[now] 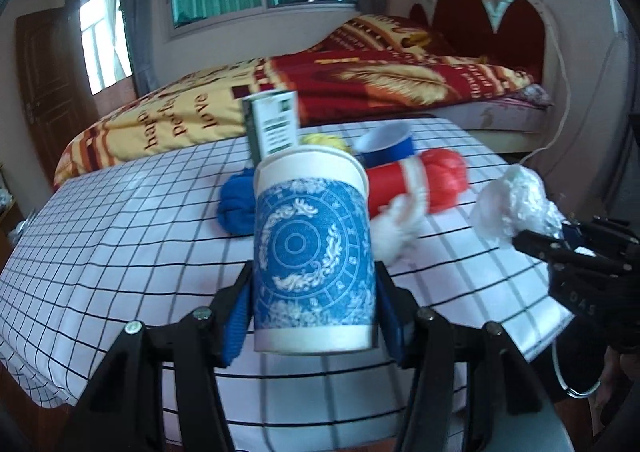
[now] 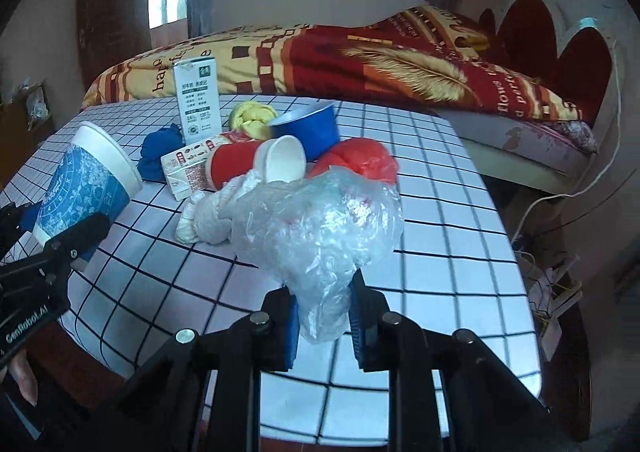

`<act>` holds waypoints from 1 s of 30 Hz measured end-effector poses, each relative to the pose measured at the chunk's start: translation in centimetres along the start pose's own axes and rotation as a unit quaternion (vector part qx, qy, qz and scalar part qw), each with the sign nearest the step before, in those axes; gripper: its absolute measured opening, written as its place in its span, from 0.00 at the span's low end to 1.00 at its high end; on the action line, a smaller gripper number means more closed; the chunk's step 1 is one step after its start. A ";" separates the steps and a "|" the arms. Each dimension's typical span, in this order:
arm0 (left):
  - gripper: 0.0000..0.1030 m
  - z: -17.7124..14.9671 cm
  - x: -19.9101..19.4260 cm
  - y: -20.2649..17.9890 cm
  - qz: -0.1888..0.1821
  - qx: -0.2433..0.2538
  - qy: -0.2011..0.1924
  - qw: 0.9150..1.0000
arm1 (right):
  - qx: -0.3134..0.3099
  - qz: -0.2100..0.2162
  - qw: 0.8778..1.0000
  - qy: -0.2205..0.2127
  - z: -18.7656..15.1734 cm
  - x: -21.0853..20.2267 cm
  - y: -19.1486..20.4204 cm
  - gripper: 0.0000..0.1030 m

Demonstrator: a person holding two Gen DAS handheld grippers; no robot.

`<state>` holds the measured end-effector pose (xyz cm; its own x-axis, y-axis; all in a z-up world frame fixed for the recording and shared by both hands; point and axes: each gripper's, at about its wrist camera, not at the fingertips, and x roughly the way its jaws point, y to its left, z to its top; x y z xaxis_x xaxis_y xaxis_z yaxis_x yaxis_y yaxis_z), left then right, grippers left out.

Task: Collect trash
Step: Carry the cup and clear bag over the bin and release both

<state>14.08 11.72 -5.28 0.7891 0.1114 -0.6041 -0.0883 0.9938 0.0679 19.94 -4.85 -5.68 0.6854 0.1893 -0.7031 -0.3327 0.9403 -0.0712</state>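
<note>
The left gripper is squeezing the tall white paper cup with the blue round pattern low on its sides, its jaws partly open and pressing on the cup wall; the cup is hanging above the white tablecloth with black grid lines. It is looking light and thin, so a hard squeeze is likely denting it; holding near the stiff bottom is the safer place.

The right gripper is nearly closed, pinching the tail of the crumpled clear plastic bag; the bag is hanging over the cloth; it is looking soft, very light and slippery, so gripping a thick bunch is best.

Behind both, more trash is lying in a heap: a red paper cup on its side, a blue paper bowl, a white milk carton.
</note>
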 end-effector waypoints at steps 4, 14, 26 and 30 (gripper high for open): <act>0.54 0.3 -1.0 -2.4 -0.016 0.017 -0.010 1.000 | 0.011 -0.012 1.000 -0.007 -0.7 -1.7 -1.6 0.22; 0.55 1.3 -2.9 -8.8 -0.060 0.067 -0.028 0.996 | 0.062 -0.040 0.997 -0.013 -3.1 -5.4 -7.1 0.22; 0.55 1.2 -4.3 -15.3 -0.110 0.111 -0.036 0.987 | 0.108 -0.084 0.991 -0.007 -6.6 -8.6 -13.0 0.22; 0.54 0.8 -4.5 -17.7 -0.132 0.124 -0.032 0.983 | 0.126 -0.095 0.987 -0.002 -8.2 -9.4 -15.1 0.22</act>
<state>12.61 -6.34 -3.13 0.8018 -0.1585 -0.5762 0.2690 0.9567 0.1111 13.20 -23.13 -3.77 0.7224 0.0039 -0.6914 -0.0265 0.9994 -0.0220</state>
